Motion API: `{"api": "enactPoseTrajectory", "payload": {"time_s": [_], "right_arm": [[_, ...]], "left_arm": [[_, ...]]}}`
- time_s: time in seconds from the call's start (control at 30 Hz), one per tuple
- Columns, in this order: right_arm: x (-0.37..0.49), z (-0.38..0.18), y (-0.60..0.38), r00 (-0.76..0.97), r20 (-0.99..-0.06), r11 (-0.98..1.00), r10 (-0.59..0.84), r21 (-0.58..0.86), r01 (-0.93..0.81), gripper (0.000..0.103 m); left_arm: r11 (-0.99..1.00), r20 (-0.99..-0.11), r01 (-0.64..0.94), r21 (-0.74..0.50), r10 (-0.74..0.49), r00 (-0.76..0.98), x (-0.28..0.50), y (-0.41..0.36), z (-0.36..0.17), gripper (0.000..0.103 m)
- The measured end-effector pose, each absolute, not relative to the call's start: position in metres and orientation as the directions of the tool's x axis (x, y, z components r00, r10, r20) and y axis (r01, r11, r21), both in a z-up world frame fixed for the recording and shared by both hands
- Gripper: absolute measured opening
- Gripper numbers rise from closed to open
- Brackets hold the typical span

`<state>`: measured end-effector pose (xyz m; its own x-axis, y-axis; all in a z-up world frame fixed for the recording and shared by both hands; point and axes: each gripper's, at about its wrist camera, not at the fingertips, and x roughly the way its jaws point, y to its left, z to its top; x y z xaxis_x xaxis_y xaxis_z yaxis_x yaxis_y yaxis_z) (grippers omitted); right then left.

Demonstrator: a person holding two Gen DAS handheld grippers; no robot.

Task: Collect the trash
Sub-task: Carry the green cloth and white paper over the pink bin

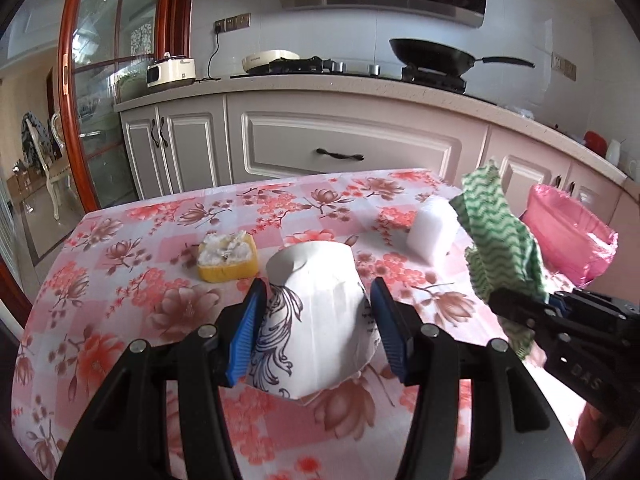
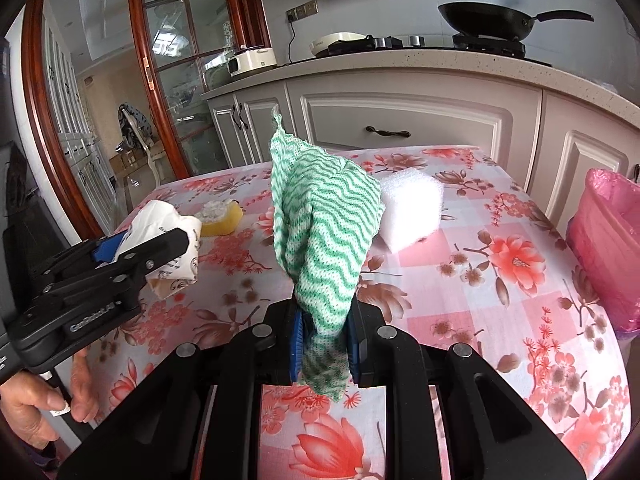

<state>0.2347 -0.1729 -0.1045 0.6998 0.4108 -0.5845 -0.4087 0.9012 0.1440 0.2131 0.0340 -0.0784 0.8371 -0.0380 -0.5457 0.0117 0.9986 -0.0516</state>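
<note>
woven green cloth (image 2: 326, 236), crumpled paper cup (image 1: 316, 312), porous white foam block (image 2: 412, 212).

A home kitchen: a black wok (image 1: 434, 55) sits on a gas hob at the upper right, above white panelled cabinets (image 1: 344, 144).

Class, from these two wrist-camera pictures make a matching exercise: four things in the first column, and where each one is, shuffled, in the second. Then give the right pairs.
Things
1. green-and-white cloth
2. crushed paper cup
3. yellow sponge
4. pink bin bag

Places
A. lying on the flowered tablecloth, untouched
B. beyond the table's right edge, lining a bin
C. clamped in the right gripper
D. between the blue pads of the left gripper, lifted off the table

Pairs: 1-C, 2-D, 3-A, 4-B
</note>
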Motion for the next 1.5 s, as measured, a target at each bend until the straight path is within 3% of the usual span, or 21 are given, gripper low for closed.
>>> {"api": "enactPoseTrajectory", "payload": {"time_s": [0.67,1.5], "right_arm": [[0.206,-0.061,-0.249,0.821,-0.475,0.948,0.316,0.141,-0.284,0.019],[0.24,-0.036,-0.425,0.901,-0.434,0.997,0.019,0.076,0.015,0.019]], "left_arm": [[0.988,-0.461,0.154,0.016,-0.13,0.878,0.189,-0.051,-0.03,0.052],[0.897,-0.445,0.442,-0.002,-0.397,0.803,0.277,-0.231,-0.007,0.052]]}}
